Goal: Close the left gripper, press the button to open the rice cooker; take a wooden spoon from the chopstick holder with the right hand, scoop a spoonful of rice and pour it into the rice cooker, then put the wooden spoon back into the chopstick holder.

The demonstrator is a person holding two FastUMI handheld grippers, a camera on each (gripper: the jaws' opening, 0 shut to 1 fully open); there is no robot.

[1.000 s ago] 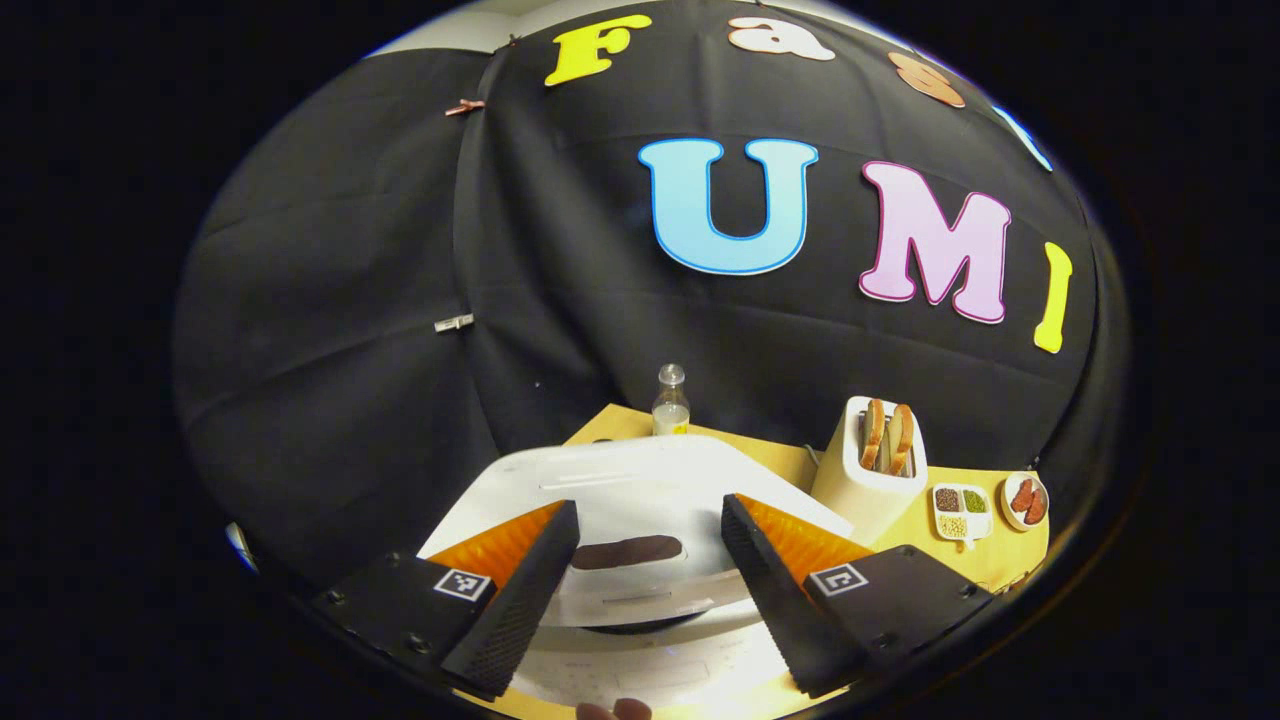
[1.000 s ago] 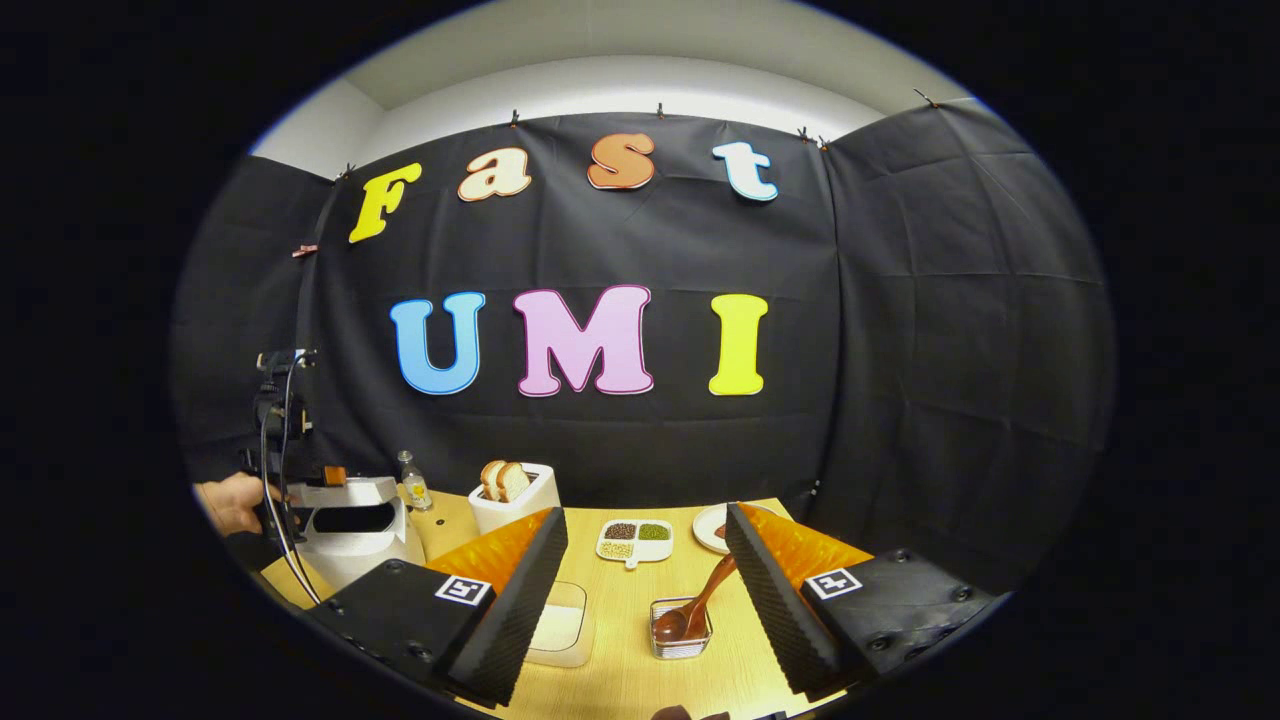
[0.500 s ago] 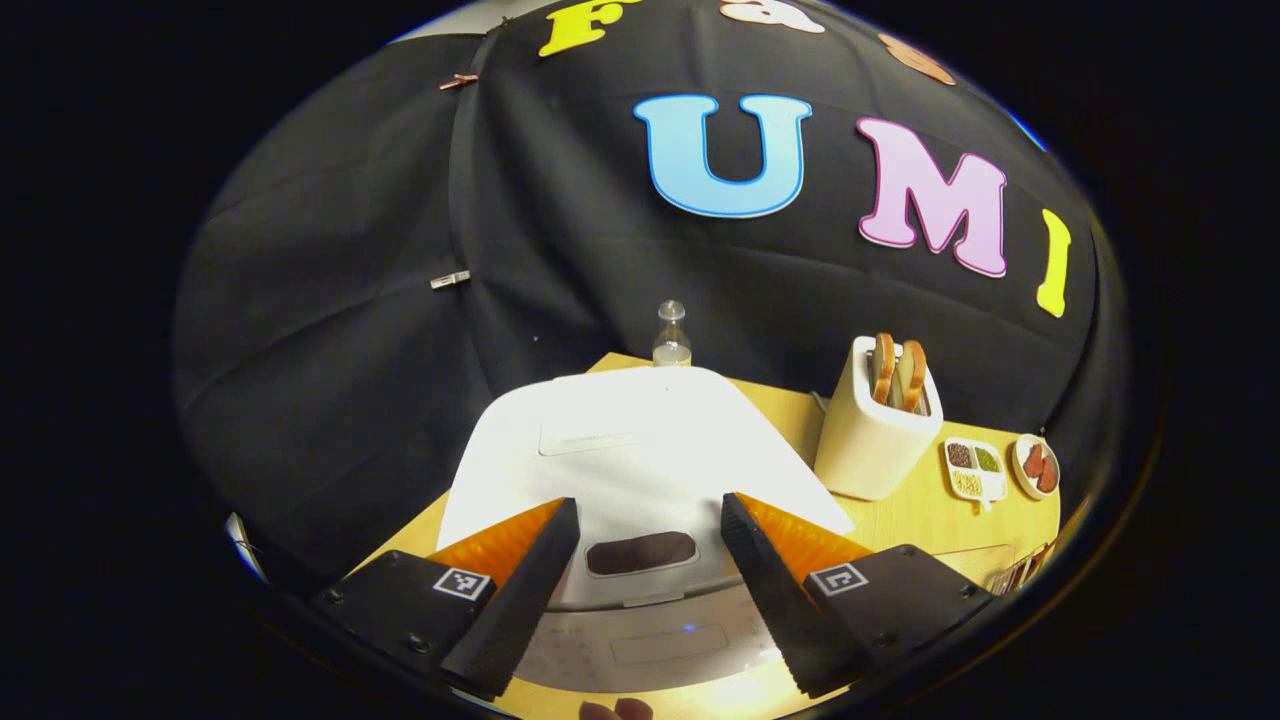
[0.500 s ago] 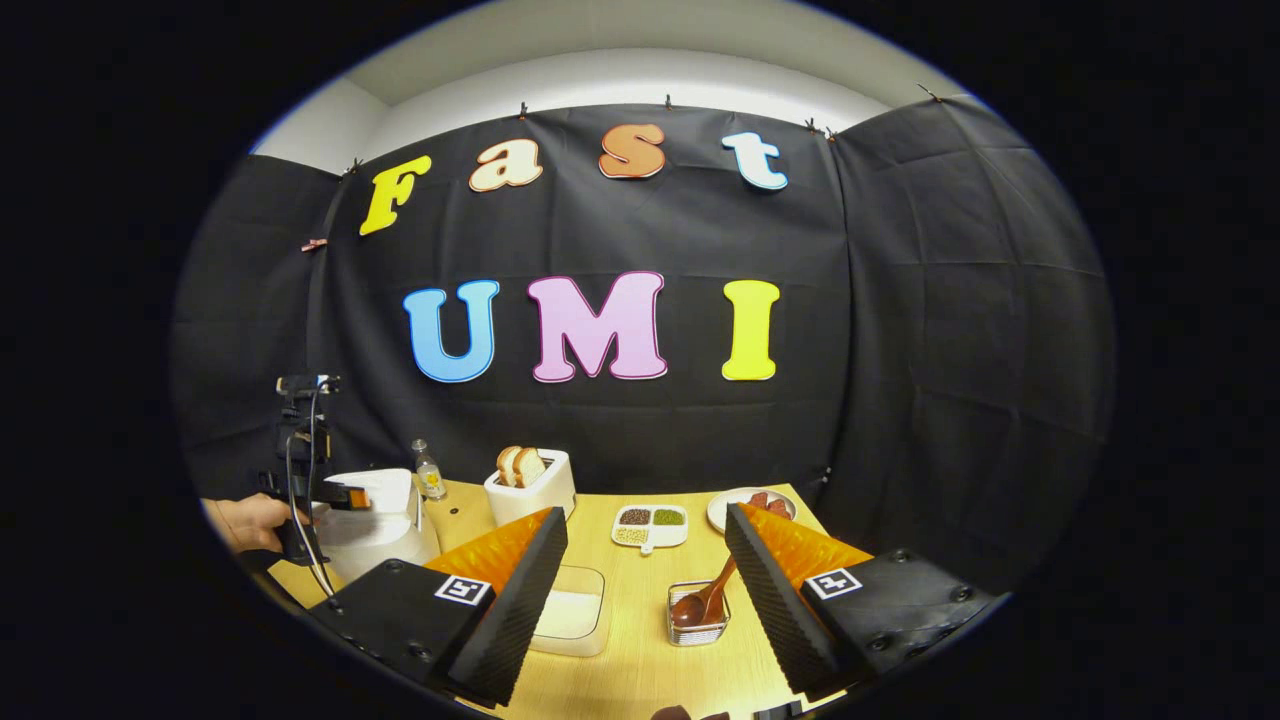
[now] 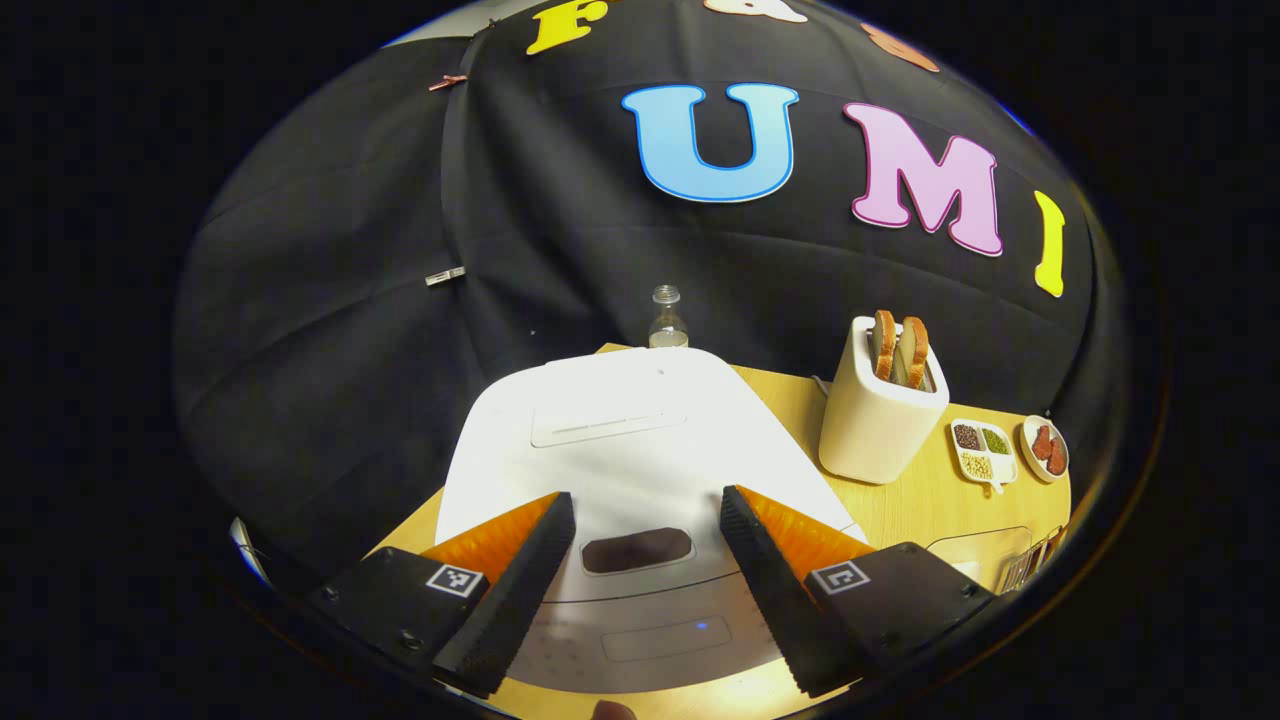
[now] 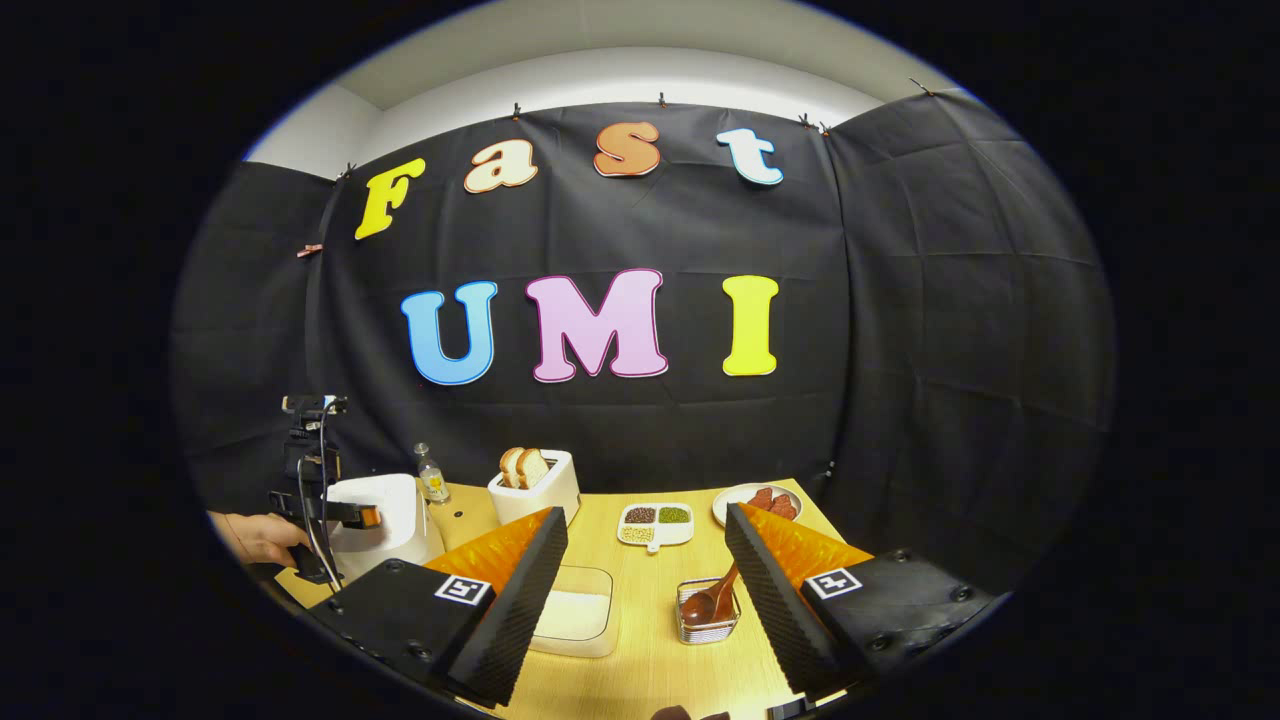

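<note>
We count one rice cooker [image 5: 640, 450] with lid down, one wooden spoon [image 6: 715, 600] at 6 o'clock. Left gripper [image 5: 640, 570] and right gripper [image 6: 645, 590] both have fingers spread, holding nothing.

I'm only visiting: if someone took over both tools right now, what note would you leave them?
Left tool: open, empty, above the rice cooker, lid down.
Right tool: open, empty, above the table.
Wooden spoon stands in the chopstick holder; rice container sits left of it.
Done: nothing shows as finished.
Left: close left tool, press the button, take spoon, scoop rice, pour into cooker, return spoon.
</note>
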